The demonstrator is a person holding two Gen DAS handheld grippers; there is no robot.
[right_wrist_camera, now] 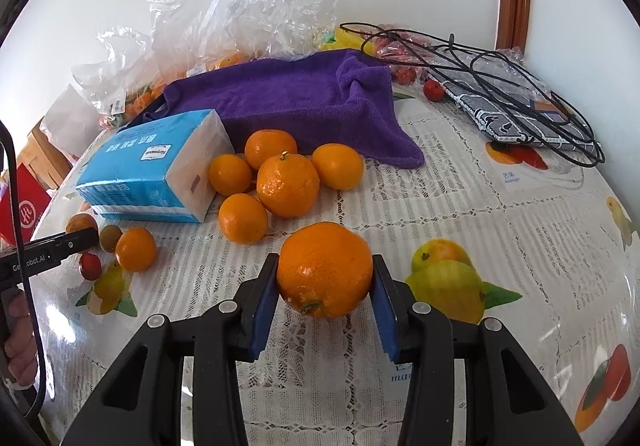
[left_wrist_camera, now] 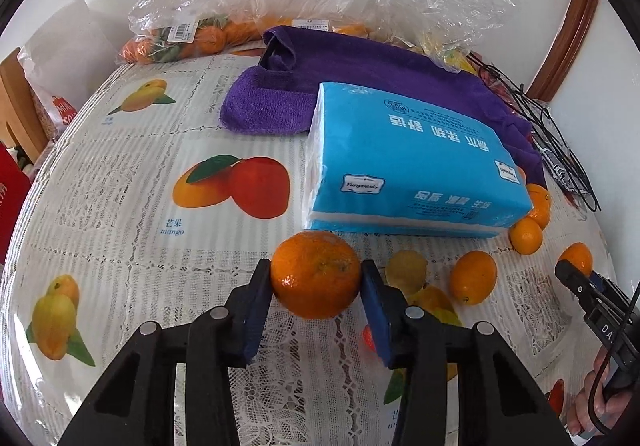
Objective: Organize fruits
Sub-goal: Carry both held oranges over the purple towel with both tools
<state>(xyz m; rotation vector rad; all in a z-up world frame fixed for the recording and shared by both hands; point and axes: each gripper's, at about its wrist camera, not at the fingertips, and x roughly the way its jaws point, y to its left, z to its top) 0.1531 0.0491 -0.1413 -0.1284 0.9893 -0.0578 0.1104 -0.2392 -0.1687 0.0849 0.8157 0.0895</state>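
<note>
Left gripper [left_wrist_camera: 316, 280] clamping a dimpled orange mandarin [left_wrist_camera: 316, 274], right gripper [right_wrist_camera: 325, 280] clamping another glossy mandarin [right_wrist_camera: 325, 270]

"mango" on tablecloth [left_wrist_camera: 120, 173]; "Yunyuexin" on blue tissue pack [left_wrist_camera: 416, 161].

1. It was a home: a table wore a fruit-print lace tablecloth [left_wrist_camera: 120, 173].
2. A tissue pack [left_wrist_camera: 416, 161] and purple towel [right_wrist_camera: 288, 101] lay mid-frame.
3. Bagged groceries [left_wrist_camera: 192, 37] sat at upper left.
</note>
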